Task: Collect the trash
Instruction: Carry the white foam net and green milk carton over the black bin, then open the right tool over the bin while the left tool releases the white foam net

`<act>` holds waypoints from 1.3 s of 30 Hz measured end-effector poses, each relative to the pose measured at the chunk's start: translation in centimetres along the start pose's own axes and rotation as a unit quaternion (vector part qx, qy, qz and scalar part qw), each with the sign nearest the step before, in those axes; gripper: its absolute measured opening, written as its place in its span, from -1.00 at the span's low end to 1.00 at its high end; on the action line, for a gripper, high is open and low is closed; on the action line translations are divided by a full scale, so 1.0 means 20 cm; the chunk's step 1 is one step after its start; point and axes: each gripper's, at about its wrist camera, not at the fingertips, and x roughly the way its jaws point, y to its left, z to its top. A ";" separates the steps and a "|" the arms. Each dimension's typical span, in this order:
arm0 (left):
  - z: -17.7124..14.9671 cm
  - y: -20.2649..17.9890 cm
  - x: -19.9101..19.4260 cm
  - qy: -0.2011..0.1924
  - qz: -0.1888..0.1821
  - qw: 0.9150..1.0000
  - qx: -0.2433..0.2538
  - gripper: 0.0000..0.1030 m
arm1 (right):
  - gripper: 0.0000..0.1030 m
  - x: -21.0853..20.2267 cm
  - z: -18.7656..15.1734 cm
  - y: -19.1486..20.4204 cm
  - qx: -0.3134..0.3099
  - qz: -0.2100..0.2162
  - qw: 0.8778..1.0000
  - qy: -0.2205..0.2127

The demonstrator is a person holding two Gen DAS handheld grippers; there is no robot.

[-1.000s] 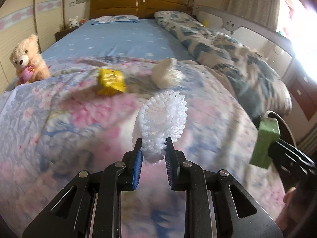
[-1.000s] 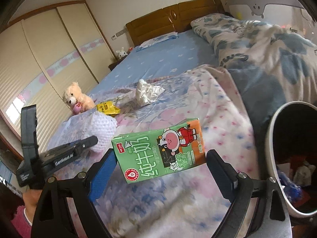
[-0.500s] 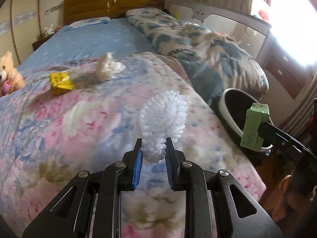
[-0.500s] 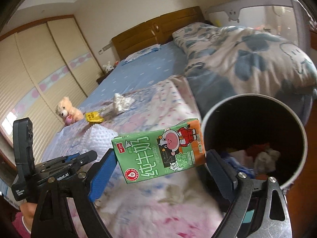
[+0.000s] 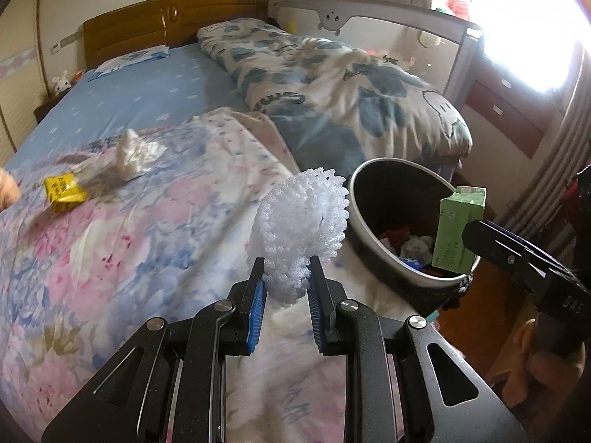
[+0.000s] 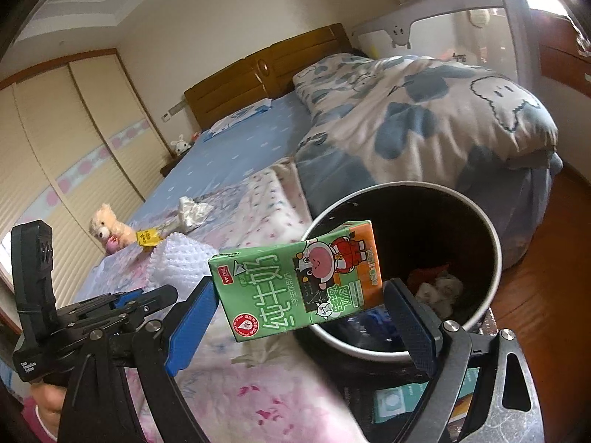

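My left gripper is shut on a white foam net sleeve, held above the flowered quilt just left of the dark round trash bin. My right gripper is shut on a green milk carton, gripped by its two ends and hanging over the near rim of the bin. In the left wrist view the carton shows over the bin's right rim. A yellow wrapper and a crumpled white tissue lie further up the bed.
The bin holds several bits of rubbish. A teddy bear sits at the bed's left edge. A blue-patterned duvet lies behind the bin, a crib rail beyond it. Wooden floor lies right of the bin.
Both grippers have swung right from over the bed to the bin, each still holding its item. The bin has come fully into view and the carton now hangs over its rim.
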 end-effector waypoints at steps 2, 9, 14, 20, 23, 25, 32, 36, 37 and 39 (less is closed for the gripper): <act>0.01 -0.02 0.01 0.000 -0.002 1.000 0.003 -0.62 | 0.77 -0.01 0.01 -0.02 0.002 -0.002 1.000 -0.002; 0.06 -0.12 0.05 0.003 -0.006 1.000 0.016 -0.62 | 0.76 -0.03 0.03 -0.11 0.008 -0.008 1.000 -0.006; 0.08 -0.17 0.08 0.007 -0.012 1.000 0.021 -0.61 | 0.10 -0.02 0.05 -0.17 0.016 -0.010 1.000 -0.002; 0.10 -0.22 0.12 0.010 -0.017 0.999 0.028 -0.61 | 0.08 0.03 0.05 -0.25 0.033 -0.017 0.999 0.015; 0.12 -0.27 0.14 0.011 -0.022 0.999 0.034 -0.62 | 0.07 0.03 0.04 -0.26 0.034 -0.018 0.999 0.015; 0.13 -0.30 0.15 0.011 -0.026 0.999 0.039 -0.61 | 0.07 0.03 0.04 -0.27 0.036 -0.018 0.999 0.015; 0.16 -0.42 0.20 0.017 -0.042 0.998 0.054 -0.61 | 0.06 0.01 0.04 -0.33 0.046 -0.027 0.999 0.010; 0.17 -0.47 0.24 0.027 -0.056 0.997 0.056 -0.54 | 0.06 -0.02 0.04 -0.36 0.051 -0.032 0.998 0.007; 0.17 -0.48 0.25 0.031 -0.062 0.996 0.056 -0.52 | 0.06 -0.02 0.04 -0.37 0.052 -0.034 0.998 0.005; 0.17 -0.50 0.26 0.034 -0.068 0.995 0.058 -0.46 | 0.06 -0.03 0.04 -0.38 0.055 -0.036 0.998 0.002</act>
